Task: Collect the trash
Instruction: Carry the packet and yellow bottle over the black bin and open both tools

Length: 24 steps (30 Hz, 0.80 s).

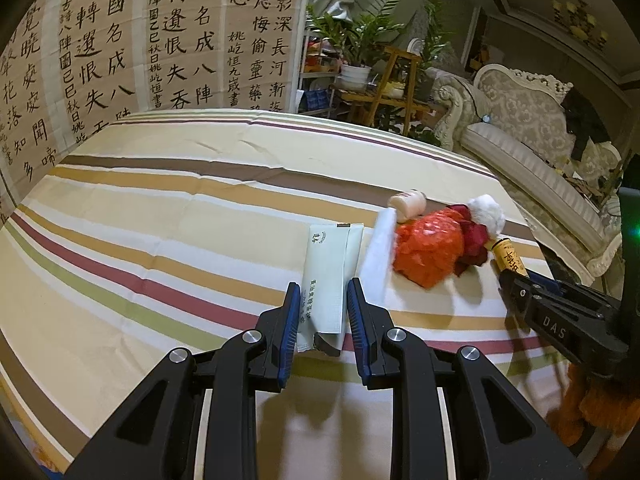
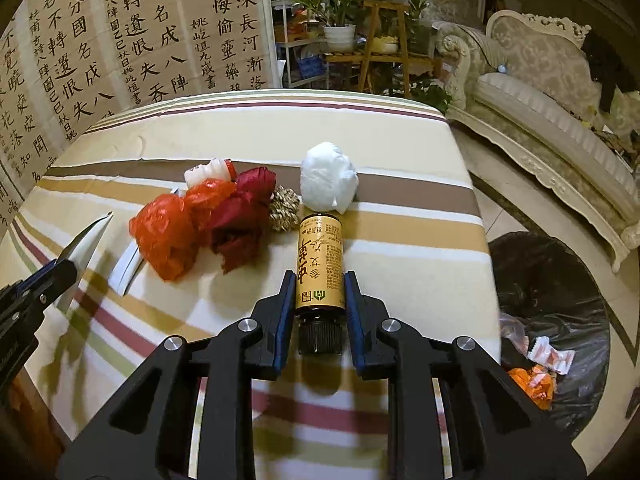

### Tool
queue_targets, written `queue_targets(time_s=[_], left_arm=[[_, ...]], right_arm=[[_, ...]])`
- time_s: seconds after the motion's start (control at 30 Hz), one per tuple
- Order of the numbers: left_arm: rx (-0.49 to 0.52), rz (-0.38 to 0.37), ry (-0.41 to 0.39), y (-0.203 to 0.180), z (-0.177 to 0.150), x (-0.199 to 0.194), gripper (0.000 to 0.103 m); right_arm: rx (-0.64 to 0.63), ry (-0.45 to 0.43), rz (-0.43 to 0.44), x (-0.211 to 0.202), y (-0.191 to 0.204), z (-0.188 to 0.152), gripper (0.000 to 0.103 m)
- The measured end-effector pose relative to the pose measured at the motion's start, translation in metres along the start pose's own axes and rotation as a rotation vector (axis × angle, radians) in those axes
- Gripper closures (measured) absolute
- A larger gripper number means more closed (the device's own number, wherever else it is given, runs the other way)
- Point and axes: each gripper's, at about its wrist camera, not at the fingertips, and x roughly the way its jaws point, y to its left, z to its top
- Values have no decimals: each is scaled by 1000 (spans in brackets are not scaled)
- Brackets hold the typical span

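Note:
My left gripper [image 1: 322, 294] is shut on a pale green paper packet [image 1: 330, 268] and holds it above the striped tablecloth [image 1: 160, 216]. My right gripper [image 2: 318, 284] is shut on a small brown bottle with a yellow label [image 2: 320, 264], cap towards me; the bottle also shows in the left wrist view [image 1: 508, 256]. On the cloth lie an orange plastic bag [image 2: 164, 232], a dark red crumpled wrapper [image 2: 240, 216], a white tissue ball [image 2: 328, 178], a small white bottle [image 2: 210, 172], a woven straw ball [image 2: 284, 208] and a white paper strip [image 1: 378, 256].
A bin lined with a black bag [image 2: 560, 280] stands on the floor right of the table, with wrappers [image 2: 550, 356] inside. A calligraphy screen [image 1: 140, 40] stands behind the table. A sofa [image 2: 540, 92] and plant stand [image 2: 384, 48] are at the back right.

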Motion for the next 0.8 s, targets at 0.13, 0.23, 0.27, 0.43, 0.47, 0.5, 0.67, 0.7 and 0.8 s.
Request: queue_targets(time_s=[0.13,0.23,0.27,0.43,0.47,0.5,0.67,0.7,0.8], left_arm=[[13,-12,-11,-12,-5,-6,78],[23,-25,-22,-22,-9,-12,78],[27,-28,-25,-27,-11,-13,78],[65,-62,-50,-53,-19,-25,78],[75,-69,-52,-59,-20,-27,78],[83,-74,-53,-63,-21,-27,78],[134,-106,-51,-90,-25,-28,78],[148,-115,-49,-98,-26,-28,78],[181,-134,-48,-117,-30,-28,78]], right_arm=[[5,-15,0,-12,-8,-9,80],[15,-26,1,-23,-15,-16,80],[18,-31,0,-27,-18,-18,80],[40,-61,-17,-46,-36,-30,80],[44,-67,-22,-49,-40,-32,80],[49,-74,-31,-53,-44,-34,80],[88,-93,-60,-65,-67,-44,80],[98,-95,-67,-68,-73,-47,80],[121,-100,-83,-72,-89,-53,80]])
